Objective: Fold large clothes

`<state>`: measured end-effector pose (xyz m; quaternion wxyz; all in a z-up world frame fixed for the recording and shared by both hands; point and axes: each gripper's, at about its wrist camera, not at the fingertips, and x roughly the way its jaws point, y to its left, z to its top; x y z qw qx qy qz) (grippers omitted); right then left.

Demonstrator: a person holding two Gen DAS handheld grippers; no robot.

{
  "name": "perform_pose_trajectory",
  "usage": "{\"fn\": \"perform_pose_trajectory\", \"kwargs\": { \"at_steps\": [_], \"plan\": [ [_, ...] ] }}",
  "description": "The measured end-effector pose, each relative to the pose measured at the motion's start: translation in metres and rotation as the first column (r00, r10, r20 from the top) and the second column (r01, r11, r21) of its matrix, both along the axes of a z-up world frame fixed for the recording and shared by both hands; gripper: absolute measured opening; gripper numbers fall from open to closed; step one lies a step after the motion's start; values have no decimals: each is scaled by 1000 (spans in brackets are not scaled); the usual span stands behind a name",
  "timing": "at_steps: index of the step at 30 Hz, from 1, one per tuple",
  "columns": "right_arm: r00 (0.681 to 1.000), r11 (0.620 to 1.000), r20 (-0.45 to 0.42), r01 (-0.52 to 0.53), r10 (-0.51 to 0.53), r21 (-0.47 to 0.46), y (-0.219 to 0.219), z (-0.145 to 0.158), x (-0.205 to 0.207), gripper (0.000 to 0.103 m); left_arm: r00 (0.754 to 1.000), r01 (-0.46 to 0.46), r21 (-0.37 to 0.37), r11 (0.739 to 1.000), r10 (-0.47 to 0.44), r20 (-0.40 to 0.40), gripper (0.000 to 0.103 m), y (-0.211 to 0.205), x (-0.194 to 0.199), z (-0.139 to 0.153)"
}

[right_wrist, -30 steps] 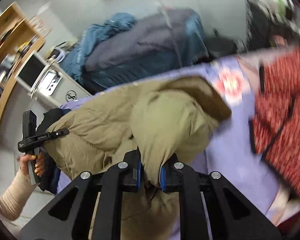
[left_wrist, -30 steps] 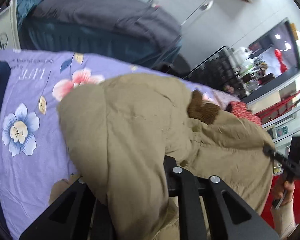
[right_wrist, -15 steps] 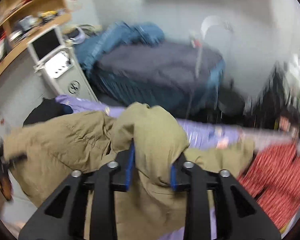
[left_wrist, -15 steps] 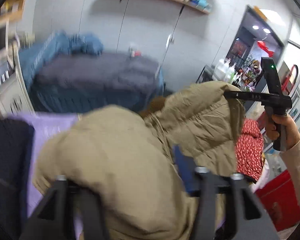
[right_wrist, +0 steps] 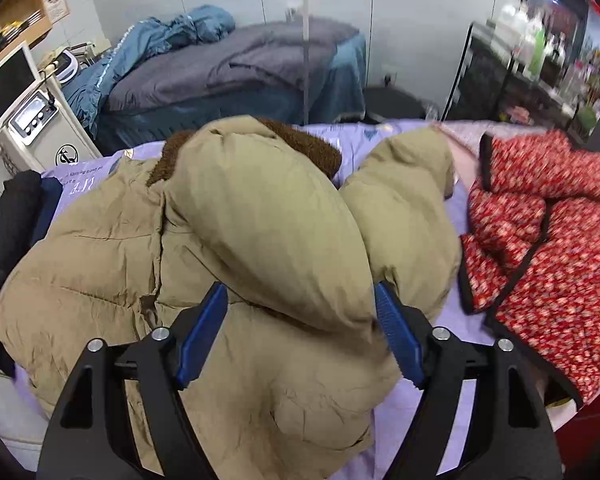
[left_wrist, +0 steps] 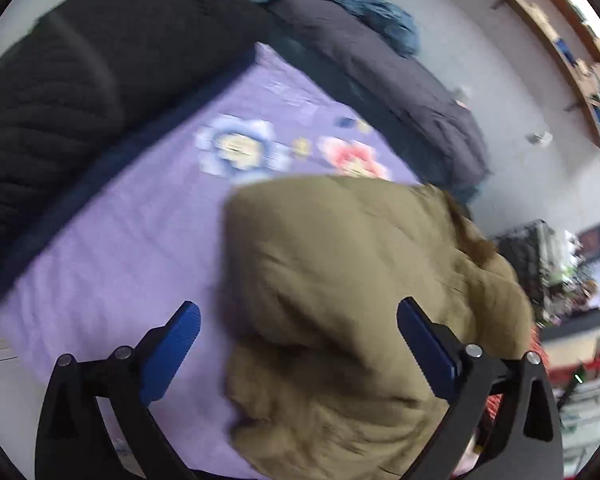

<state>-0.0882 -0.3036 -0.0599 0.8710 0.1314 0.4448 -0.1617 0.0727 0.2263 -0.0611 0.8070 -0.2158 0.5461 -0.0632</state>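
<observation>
A khaki puffy jacket with a brown fleece collar lies bunched on a purple flowered sheet. My left gripper hangs over the jacket's left edge. Its jaws are opening wide, and the blue pads press on nothing. In the right wrist view the jacket fills the middle, one sleeve folded across its body. My right gripper straddles that puffy fold, jaws opening. The fabric bulges between the pads but is not pinched.
A red patterned quilted garment lies right of the jacket. A black knitted garment and a dark blue one sit at the sheet's left end. Behind stand a bed with a grey quilt, a screened machine and a cluttered rack.
Both grippers were shut on folds of the khaki jacket and held it up. Both have since opened, and the jacket has sunk onto the sheet. The left view swung over the sheet.
</observation>
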Motion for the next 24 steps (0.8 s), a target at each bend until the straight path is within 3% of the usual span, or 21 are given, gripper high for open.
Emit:
{"fn": "perform_pose_trajectory", "kwargs": {
  "at_steps": [2, 4, 7, 8, 9, 12, 15, 17, 19, 21, 23, 24],
  "plan": [
    [1000, 1000, 23, -2, 3, -23, 17, 14, -9, 82, 999, -36, 32, 999, 37, -39, 97, 21, 10, -20],
    [999, 999, 14, -32, 32, -13, 31, 20, -10, 82, 995, -49, 0, 999, 49, -87, 96, 29, 25, -42],
    [996, 996, 4, -90, 90, 23, 53, 24, -6, 82, 985, -90, -179, 980, 62, -159, 97, 27, 44, -84],
    [995, 994, -1, -103, 103, 36, 62, 25, -10, 82, 981, -118, -251, 961, 73, -181, 97, 29, 47, -99],
    [994, 993, 0, -110, 110, 43, 69, 27, -10, 82, 966, -186, -344, 920, 108, -235, 97, 27, 54, -122],
    [992, 989, 14, -128, 127, 72, 86, 34, -18, 82, 939, -293, -469, 833, 156, -308, 98, 10, 58, -164],
    [991, 988, 21, -131, 129, 78, 100, 39, -28, 82, 945, -282, -525, 803, 136, -298, 97, -29, 70, -168],
    [992, 990, 22, -123, 122, 76, 104, 39, -33, 82, 960, -235, -534, 812, 107, -259, 89, -48, 78, -158],
    [994, 991, 21, -110, 108, 74, 105, 39, -38, 82, 976, -168, -519, 838, 66, -209, 62, -72, 90, -135],
    [996, 993, 19, -88, 86, 74, 101, 38, -41, 82, 988, -95, -466, 880, 27, -151, 44, -91, 100, -107],
    [998, 995, 26, -61, 59, 81, 97, 37, -44, 82, 997, 66, -308, 949, -77, -22, 33, -123, 109, -52],
    [999, 995, 32, -42, 40, 87, 93, 37, -45, 82, 985, 163, -180, 970, -151, 80, 28, -147, 109, -14]
  ]
}}
